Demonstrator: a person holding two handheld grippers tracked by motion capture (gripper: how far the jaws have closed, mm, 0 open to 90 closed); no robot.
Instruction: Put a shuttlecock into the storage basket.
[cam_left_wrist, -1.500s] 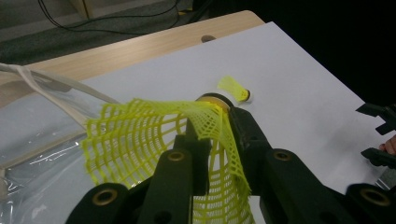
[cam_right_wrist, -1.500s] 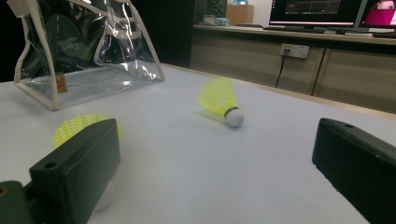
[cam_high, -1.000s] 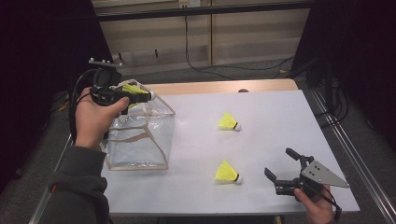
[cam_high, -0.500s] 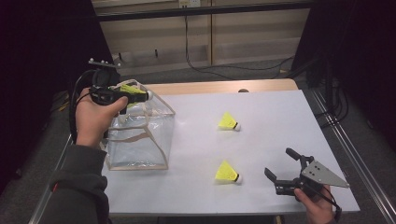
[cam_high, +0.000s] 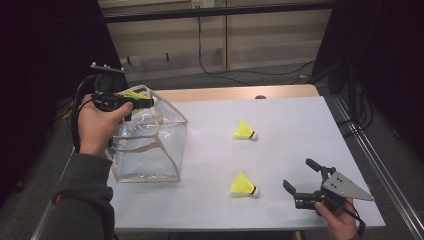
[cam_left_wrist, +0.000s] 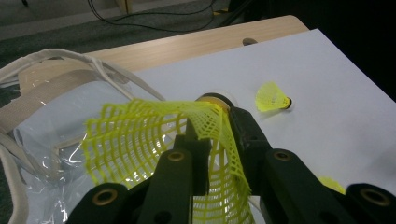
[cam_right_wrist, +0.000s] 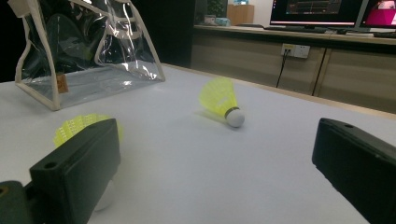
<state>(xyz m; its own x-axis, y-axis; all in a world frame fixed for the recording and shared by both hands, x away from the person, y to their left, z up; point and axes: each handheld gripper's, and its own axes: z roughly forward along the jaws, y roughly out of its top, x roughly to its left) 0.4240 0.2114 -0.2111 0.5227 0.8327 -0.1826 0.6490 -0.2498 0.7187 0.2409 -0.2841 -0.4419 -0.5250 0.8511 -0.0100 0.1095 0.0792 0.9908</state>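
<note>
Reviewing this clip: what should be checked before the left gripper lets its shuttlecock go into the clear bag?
1. Left gripper clamped on the held shuttlecock: ok.
2. Shuttlecock over the clear bag opening: ok, at its top rim.
3. Bag upright with mouth open: ok.
4. Bag steadied by anything: not ok, it stands free.
5. Right gripper open, holding nothing: ok.
6. Two more shuttlecocks, far and near, on the table: ok.

Yellow shuttlecocks, white table

Neon-yellow mesh shuttlecock (cam_left_wrist: 159, 140); clear, beige-trimmed bag (cam_high: 150, 145); white table (cam_high: 300, 125); black grippers (cam_high: 305, 192).
</note>
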